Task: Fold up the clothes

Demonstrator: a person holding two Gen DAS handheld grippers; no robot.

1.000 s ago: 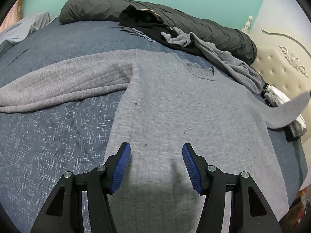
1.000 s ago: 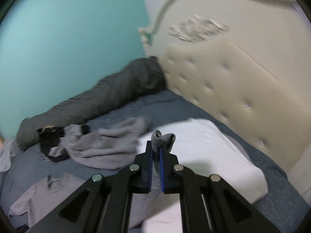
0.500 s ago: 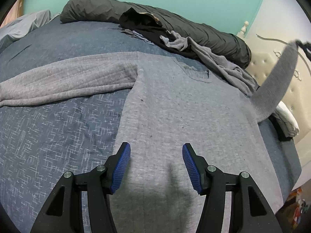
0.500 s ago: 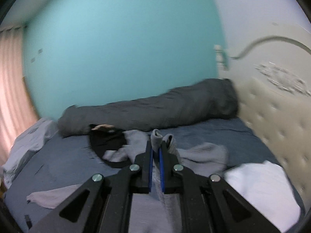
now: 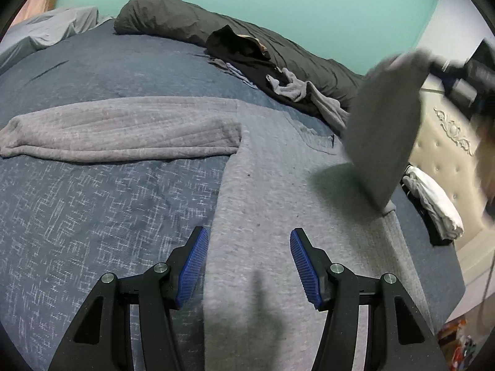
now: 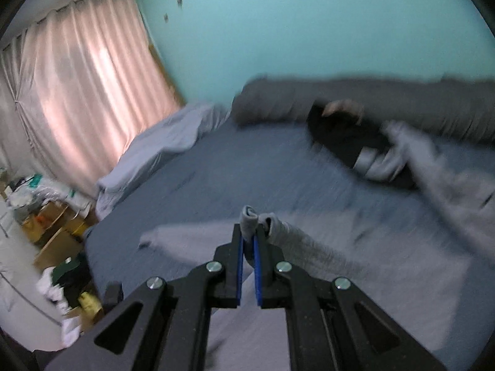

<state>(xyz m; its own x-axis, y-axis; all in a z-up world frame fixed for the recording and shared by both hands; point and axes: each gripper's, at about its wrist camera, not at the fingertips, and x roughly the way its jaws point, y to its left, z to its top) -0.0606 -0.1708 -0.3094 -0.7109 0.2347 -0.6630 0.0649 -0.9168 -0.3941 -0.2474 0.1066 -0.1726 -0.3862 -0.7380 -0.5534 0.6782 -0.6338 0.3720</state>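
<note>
A grey long-sleeved sweater (image 5: 278,185) lies spread flat on the blue bedspread (image 5: 92,210). Its left sleeve (image 5: 123,130) stretches out sideways to the left. The right sleeve (image 5: 383,130) is lifted in the air over the sweater's body, and my right gripper (image 6: 248,238) is shut on its cuff (image 6: 250,221). That gripper shows blurred at the upper right of the left wrist view (image 5: 458,71). My left gripper (image 5: 246,266) hovers open above the sweater's lower body, its blue pads apart with nothing between them.
A dark grey rolled duvet (image 5: 191,27) runs along the far side with black clothes (image 5: 244,52) and a grey garment (image 5: 294,88) heaped by it. A white pillow (image 5: 433,198) and cream padded headboard (image 5: 445,154) are at right. Pink curtains (image 6: 77,92) and floor clutter (image 6: 55,216) lie beyond the bed.
My right gripper has swung the right sleeve up from the bed's right edge and across toward the left over the sweater's body. My left gripper shifted a little over the sweater and stayed open.
</note>
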